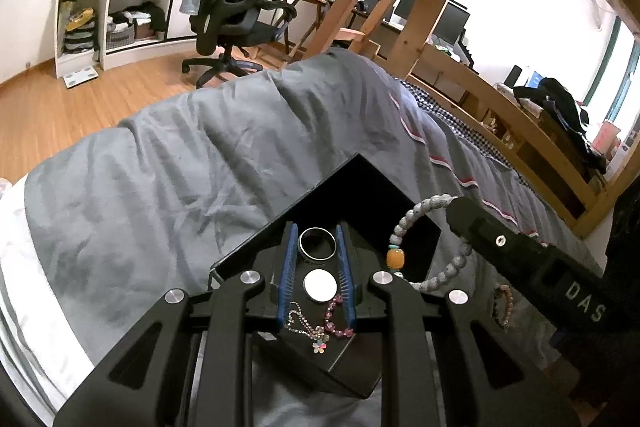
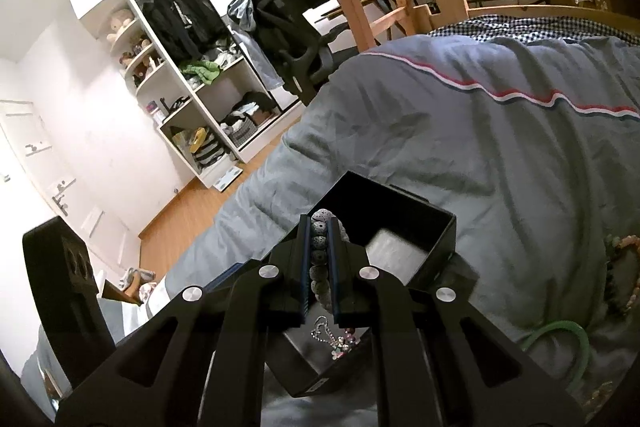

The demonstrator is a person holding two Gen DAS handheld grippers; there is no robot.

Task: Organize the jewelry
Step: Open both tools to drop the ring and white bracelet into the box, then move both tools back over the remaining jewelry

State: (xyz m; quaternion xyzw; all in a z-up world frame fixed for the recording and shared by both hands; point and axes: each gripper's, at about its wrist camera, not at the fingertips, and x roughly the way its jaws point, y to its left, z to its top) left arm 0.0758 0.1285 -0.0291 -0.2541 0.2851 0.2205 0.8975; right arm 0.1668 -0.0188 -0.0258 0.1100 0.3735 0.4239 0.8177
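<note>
Currently a black jewelry box sits open on the grey duvet of the bed, and everything lies relative to it. The left gripper hovers over the box with its blue-padded fingers narrowly parted around a silver ring; whether the pads press on the ring cannot be told. Just nearer than the ring, a white round disc, a silver chain with a flower charm and a pink beaded piece lie inside the box. The right gripper is nearly closed, clamping a grey lava-bead bracelet with an amber bead above the box's right edge. A pinkish bead bracelet rests on the duvet right of the box.
</note>
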